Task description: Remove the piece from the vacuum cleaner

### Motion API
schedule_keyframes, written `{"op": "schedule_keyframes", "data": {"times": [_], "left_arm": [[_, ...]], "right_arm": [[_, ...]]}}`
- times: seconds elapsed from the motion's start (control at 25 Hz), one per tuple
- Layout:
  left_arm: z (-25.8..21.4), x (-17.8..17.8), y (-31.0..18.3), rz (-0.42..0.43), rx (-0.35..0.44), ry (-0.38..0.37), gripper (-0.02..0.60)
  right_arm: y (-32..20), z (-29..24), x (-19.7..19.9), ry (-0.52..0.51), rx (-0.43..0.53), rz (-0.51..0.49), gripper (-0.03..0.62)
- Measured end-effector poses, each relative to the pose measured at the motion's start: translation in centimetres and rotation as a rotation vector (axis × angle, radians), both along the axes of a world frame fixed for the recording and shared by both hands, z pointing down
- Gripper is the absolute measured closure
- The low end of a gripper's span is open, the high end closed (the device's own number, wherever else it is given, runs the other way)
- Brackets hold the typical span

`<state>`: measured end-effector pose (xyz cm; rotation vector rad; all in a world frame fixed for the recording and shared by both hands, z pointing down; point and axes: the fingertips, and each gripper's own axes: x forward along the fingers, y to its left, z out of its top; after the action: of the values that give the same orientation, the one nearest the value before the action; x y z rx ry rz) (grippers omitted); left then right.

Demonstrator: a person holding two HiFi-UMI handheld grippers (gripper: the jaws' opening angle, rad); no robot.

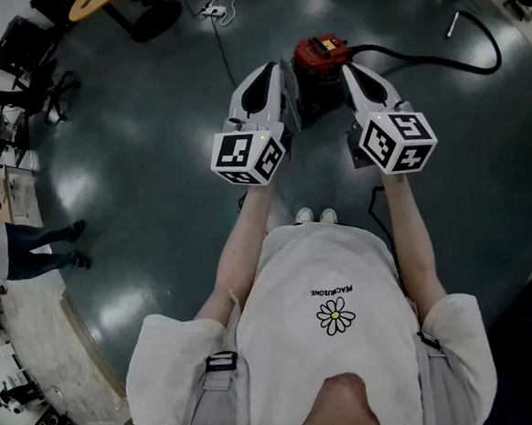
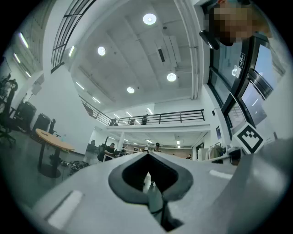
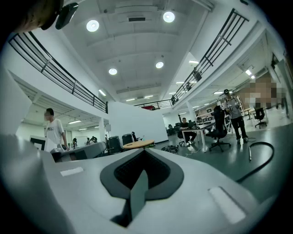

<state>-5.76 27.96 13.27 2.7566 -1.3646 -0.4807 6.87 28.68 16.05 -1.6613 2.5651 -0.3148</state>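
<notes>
The vacuum cleaner (image 1: 319, 63), a black drum with a red top, stands on the dark floor ahead of my feet. Its black hose (image 1: 437, 60) curls off to the right toward a wand (image 1: 454, 23). I hold both grippers at chest height above it, apart from it. In the head view the left gripper (image 1: 272, 72) hangs over the vacuum's left side and the right gripper (image 1: 347, 69) over its right side. Both point level across the room, jaws together with nothing between them, in the left gripper view (image 2: 148, 154) and the right gripper view (image 3: 143, 151). The hose (image 3: 257, 160) shows low right.
A round wooden table (image 1: 93, 0) and black office chairs (image 1: 26, 52) stand at the far left. A person's legs (image 1: 30, 248) are at the left edge beside a cluttered bench (image 1: 25, 299). A thin cable (image 1: 221, 41) runs along the floor toward the vacuum.
</notes>
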Motion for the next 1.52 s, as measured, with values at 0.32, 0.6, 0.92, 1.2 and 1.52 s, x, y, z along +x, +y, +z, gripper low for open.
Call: {"op": "schedule_keyframes", "data": {"times": [0.32, 0.6, 0.92, 1.2, 1.52], "left_arm": [[-0.4, -0.9, 0.1, 0.000, -0.004, -0.010, 0.580], [0.2, -0.9, -0.1, 0.000, -0.019, -0.021, 0.580], [0.6, -0.5, -0.3, -0.003, -0.027, -0.047, 0.580], [1.3, 0.7, -1.1, -0.001, -0.044, -0.065, 0.580], [3.4, 1.5, -1.6, -0.012, -0.080, -0.113, 0.580]], "right_arm": [[0.1, -0.4, -1.2, 0.006, 0.003, -0.012, 0.576], [-0.2, 0.4, -1.6, 0.004, -0.011, -0.024, 0.576], [-0.5, 1.0, -1.3, -0.049, -0.033, -0.022, 0.574], [-1.2, 1.9, 0.0, -0.037, -0.046, -0.014, 0.573], [-1.7, 3.8, 2.5, -0.026, -0.075, -0.009, 0.574]]}}
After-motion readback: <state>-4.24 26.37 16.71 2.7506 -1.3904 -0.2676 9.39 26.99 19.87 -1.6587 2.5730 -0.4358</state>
